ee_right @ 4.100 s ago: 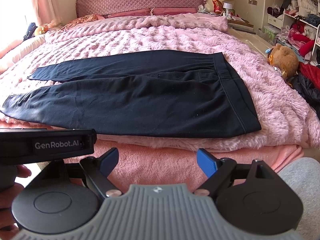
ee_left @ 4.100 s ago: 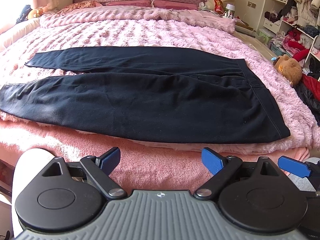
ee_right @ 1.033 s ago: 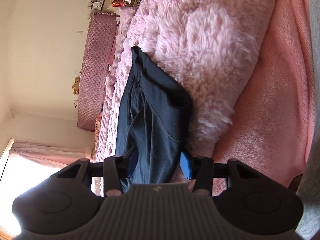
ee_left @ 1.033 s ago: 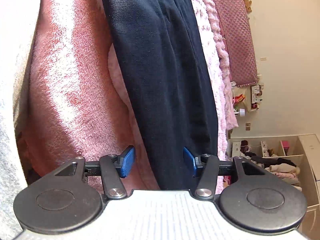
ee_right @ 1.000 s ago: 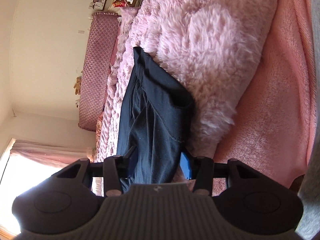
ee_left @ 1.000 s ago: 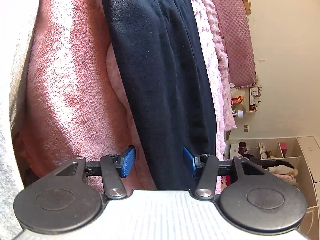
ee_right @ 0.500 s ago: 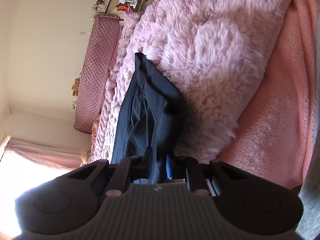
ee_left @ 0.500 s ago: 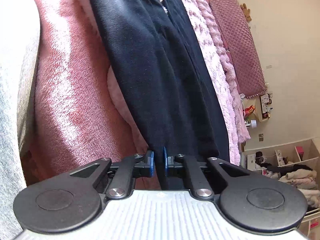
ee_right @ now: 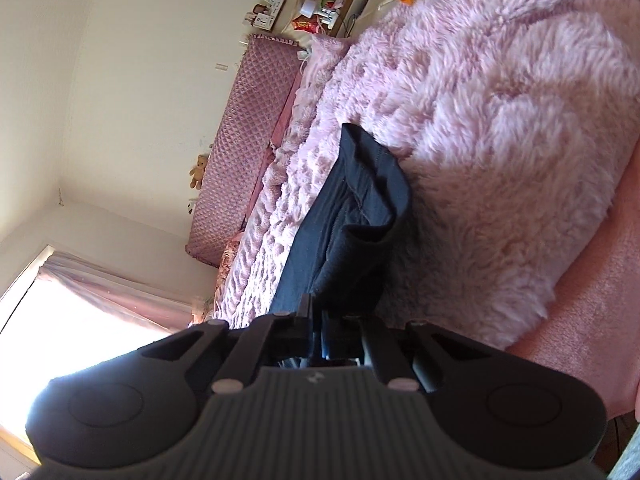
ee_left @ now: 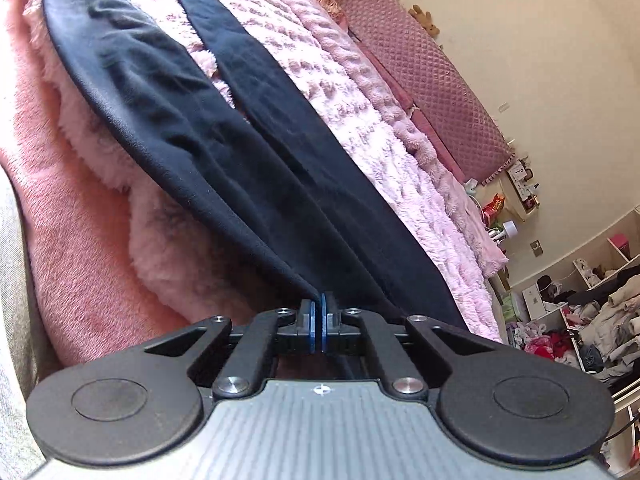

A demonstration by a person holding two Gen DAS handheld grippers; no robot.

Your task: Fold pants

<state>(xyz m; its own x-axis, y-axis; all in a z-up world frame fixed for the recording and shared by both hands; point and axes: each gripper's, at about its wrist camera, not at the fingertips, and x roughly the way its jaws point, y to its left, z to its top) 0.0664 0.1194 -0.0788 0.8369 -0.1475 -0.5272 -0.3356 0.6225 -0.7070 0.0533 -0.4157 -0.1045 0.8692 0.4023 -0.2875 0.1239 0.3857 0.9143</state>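
The left gripper [ee_left: 319, 322] pinches the near edge of the black pants [ee_left: 224, 152], its blue pads pressed on the cloth. The right gripper [ee_right: 320, 340] clamps the waistband end. The pants lie across a pink fluffy blanket [ee_left: 384, 152] on the bed, edges lifted

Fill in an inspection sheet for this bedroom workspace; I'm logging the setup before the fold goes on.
Surface: pink fluffy blanket over the bed.
Job's things: dark pants spread on the blanket, near edge lifted where pinched.
Clutter: piled clothes on the shelves; small items on the bedside stand.
Grippers: left claw shut on the pants edge; right claw shut on the waistband end.
Cables: nothing seen clearly.
Surroundings: quilted headboard, teddy bear, curtained window.
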